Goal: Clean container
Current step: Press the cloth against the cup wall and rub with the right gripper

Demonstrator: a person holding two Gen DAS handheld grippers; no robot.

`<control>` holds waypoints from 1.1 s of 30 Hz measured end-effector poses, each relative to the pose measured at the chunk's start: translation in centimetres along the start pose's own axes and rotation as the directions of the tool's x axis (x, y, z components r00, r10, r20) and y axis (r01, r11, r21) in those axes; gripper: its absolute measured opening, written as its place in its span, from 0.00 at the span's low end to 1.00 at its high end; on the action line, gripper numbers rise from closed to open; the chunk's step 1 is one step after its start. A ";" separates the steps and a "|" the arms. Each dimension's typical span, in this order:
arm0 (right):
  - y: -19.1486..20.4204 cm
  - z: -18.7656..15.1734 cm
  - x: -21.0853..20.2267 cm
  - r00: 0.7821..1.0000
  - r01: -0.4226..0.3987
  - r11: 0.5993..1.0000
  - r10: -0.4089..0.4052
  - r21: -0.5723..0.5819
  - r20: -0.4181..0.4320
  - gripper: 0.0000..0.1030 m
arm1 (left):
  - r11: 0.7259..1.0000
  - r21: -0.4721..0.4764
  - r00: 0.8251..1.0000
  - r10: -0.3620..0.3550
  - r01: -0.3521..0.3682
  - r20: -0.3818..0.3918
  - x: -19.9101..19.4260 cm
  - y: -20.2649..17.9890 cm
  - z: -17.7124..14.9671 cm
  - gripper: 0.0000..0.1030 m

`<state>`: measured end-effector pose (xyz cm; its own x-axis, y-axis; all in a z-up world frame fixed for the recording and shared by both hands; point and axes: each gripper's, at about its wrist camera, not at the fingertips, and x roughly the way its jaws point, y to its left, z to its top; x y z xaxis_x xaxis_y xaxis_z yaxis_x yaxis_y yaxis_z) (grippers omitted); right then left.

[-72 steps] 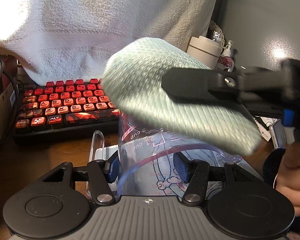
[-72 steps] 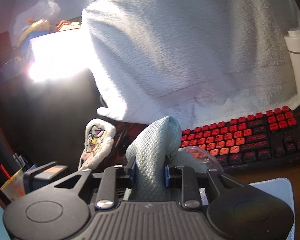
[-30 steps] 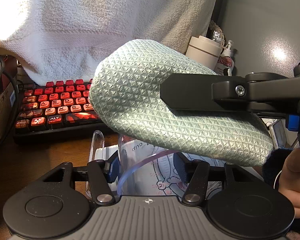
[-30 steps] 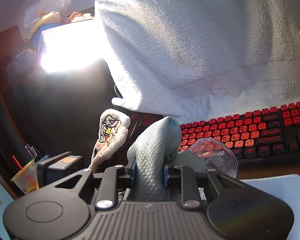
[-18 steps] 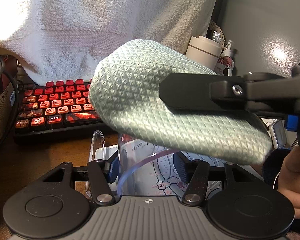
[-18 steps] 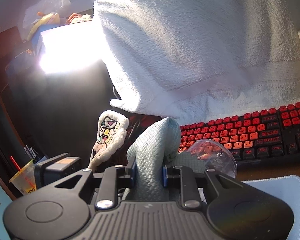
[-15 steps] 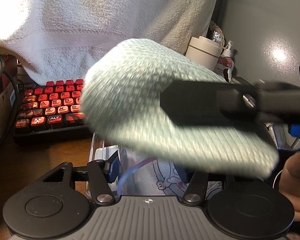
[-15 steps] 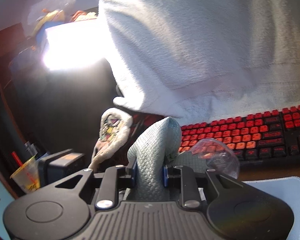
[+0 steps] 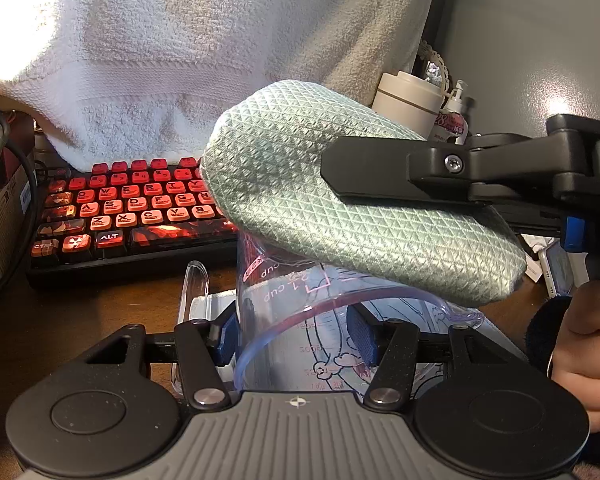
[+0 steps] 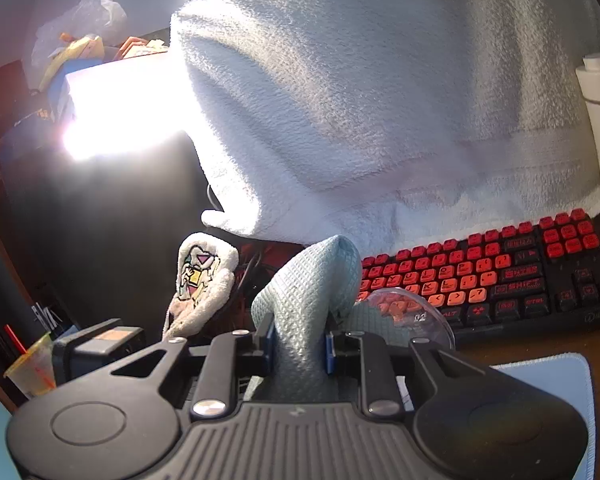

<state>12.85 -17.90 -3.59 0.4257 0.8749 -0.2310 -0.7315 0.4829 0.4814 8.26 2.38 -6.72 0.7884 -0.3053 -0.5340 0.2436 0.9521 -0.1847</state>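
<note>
Landmark: keyboard (image 9: pixel 132 208). The measuring cup (image 9: pixel 300 320) stands in front of it; the cloth (image 9: pixel 340 200) lies over the cup's rim. A towel (image 9: pixel 180 60) hangs behind the keyboard. A lidded jar (image 9: pixel 408 108) stands at its right end.

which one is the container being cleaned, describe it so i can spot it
Start at the red keyboard; just in front of it the left gripper clamps a clear cup. It alone is see-through, with pink cup markings, under the green cloth.
</note>
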 end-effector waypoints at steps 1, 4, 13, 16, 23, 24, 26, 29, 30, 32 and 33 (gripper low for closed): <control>0.1 0.0 0.0 1.000 -0.003 1.000 0.003 -0.005 -0.001 0.21 | 1.000 -0.001 1.000 0.000 0.000 0.000 0.0 0.0 0.0 0.53; 0.4 -0.1 0.0 0.999 -0.031 0.999 0.031 -0.018 -0.017 0.21 | 1.000 -0.002 1.000 -0.002 0.002 0.000 0.0 0.0 0.0 0.53; 1.5 -0.6 0.2 0.989 -0.129 0.989 0.123 -0.074 -0.082 0.21 | 1.000 0.000 1.000 0.001 -0.001 -0.001 0.0 -0.1 0.0 0.53; 1.3 -0.4 0.2 0.996 -0.078 0.995 0.075 -0.065 -0.050 0.20 | 1.000 -0.001 1.000 0.001 -0.001 -0.001 0.0 -0.1 0.0 0.54; 0.1 0.2 0.1 1.000 -0.016 1.000 0.016 0.005 -0.009 0.21 | 1.000 -0.003 1.000 0.000 0.000 -0.001 0.0 -0.1 0.0 0.53; 0.0 0.2 0.1 1.000 -0.023 1.000 0.023 0.010 -0.011 0.21 | 1.000 -0.004 1.000 -0.001 0.001 -0.001 0.0 0.0 -0.1 0.53; 0.3 0.1 0.1 0.999 -0.036 0.999 0.036 -0.001 -0.018 0.21 | 1.000 -0.006 1.000 -0.002 0.002 0.000 0.0 0.0 0.0 0.54; 0.9 -0.2 0.1 0.996 -0.082 0.996 0.081 -0.036 -0.043 0.21 | 1.000 -0.008 1.000 -0.003 0.003 0.000 0.0 0.0 0.0 0.53; 1.3 -0.4 0.1 0.995 -0.090 0.995 0.087 -0.053 -0.048 0.21 | 1.000 -0.009 1.000 -0.004 0.004 0.000 0.0 0.0 0.0 0.53; 1.8 -0.7 0.1 0.994 -0.098 0.991 0.093 -0.087 -0.054 0.21 | 1.000 -0.006 1.000 -0.001 0.001 -0.001 0.0 -0.1 0.0 0.53; 2.0 -0.7 0.1 0.995 -0.087 0.991 0.083 -0.098 -0.049 0.21 | 1.000 -0.005 1.000 0.000 0.000 -0.001 0.0 -0.1 0.0 0.53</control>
<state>11.06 -16.78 -3.26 0.3371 0.9125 -0.2318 -0.8146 0.4061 0.4141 8.18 2.28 -6.71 0.7875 -0.3056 -0.5352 0.2410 0.9520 -0.1889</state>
